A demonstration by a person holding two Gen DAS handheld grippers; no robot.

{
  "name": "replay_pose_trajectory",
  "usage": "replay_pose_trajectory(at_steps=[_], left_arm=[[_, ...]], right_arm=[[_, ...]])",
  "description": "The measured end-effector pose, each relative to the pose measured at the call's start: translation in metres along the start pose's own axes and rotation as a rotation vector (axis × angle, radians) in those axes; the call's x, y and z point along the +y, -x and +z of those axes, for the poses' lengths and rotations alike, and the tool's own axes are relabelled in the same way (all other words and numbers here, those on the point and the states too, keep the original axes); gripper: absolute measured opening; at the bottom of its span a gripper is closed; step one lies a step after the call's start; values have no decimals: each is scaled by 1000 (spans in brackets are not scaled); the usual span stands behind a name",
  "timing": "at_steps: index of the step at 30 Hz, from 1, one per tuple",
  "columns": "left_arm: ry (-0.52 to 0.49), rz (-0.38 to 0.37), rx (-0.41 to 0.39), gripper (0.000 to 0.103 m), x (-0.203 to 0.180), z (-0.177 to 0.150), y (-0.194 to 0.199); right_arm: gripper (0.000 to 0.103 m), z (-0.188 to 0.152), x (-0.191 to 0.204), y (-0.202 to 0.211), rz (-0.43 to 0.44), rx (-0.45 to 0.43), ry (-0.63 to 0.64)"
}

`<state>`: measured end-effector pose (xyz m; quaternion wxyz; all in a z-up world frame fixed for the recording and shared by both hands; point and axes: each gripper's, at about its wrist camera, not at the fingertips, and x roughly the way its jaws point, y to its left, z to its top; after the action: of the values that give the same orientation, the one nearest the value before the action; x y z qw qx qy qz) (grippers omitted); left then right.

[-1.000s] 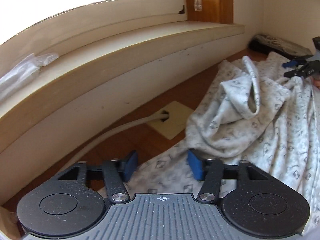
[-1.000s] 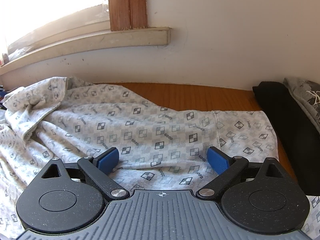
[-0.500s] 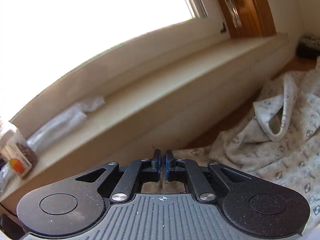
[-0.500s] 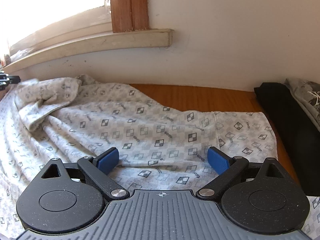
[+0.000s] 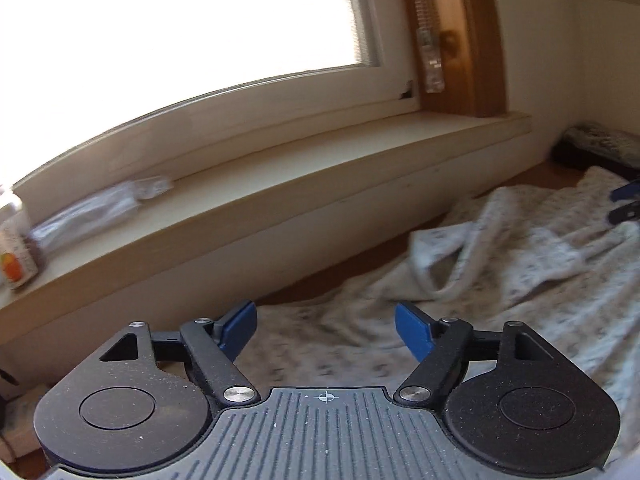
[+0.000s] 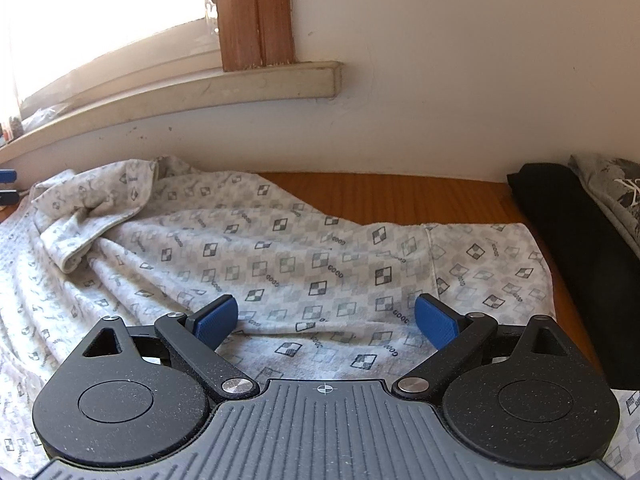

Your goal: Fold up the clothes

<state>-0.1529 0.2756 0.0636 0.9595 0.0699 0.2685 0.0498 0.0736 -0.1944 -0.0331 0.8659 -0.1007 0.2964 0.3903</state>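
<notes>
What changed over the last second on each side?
The left gripper pinched shut half a second ago, with nothing clearly held; its jaws are now opening, empty, above the shirt. Its view swung up toward the windowsill. The shirt's left part was tugged flatter. The right gripper stayed open and still.

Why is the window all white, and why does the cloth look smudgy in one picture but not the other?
Left wrist view: the window pane is blown out to plain white by daylight, and the grey patterned cotton garment is smeared by motion blur. Right wrist view: the same garment is sharp, its little checked squares clear; the cream window sill bends from fisheye distortion.
</notes>
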Motion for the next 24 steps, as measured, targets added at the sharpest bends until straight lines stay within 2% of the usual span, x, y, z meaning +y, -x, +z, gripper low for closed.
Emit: replay_pose_trajectory(at_steps=[3, 6, 9, 10, 11, 13, 17, 22, 24], left_arm=[[8, -58, -20, 92, -22, 4, -11], [26, -114, -39, 93, -34, 5, -23], [41, -139, -41, 93, -40, 2, -32], [47, -142, -43, 93, -41, 1, -34], [55, -150, -45, 93, -41, -1, -36], [71, -166, -47, 93, -40, -5, -39], [117, -189, -35, 93, -30, -8, -39], [161, -189, -32, 93, -22, -10, -38], [159, -187, -21, 93, -22, -10, -38]], right_arm=[[95, -1, 1, -1, -5, 3, 7], [95, -1, 0, 0, 2, -2, -3], [93, -2, -2, 4, -7, -36, -6], [88, 0, 0, 6, -12, -54, 11], [76, 3, 2, 8, -17, -71, 29], [70, 15, 5, 6, -7, -75, 55], [68, 44, 17, -20, 13, -38, 77], [69, 70, 23, -72, 71, 62, 56], [63, 75, 24, -86, 92, 90, 40]])
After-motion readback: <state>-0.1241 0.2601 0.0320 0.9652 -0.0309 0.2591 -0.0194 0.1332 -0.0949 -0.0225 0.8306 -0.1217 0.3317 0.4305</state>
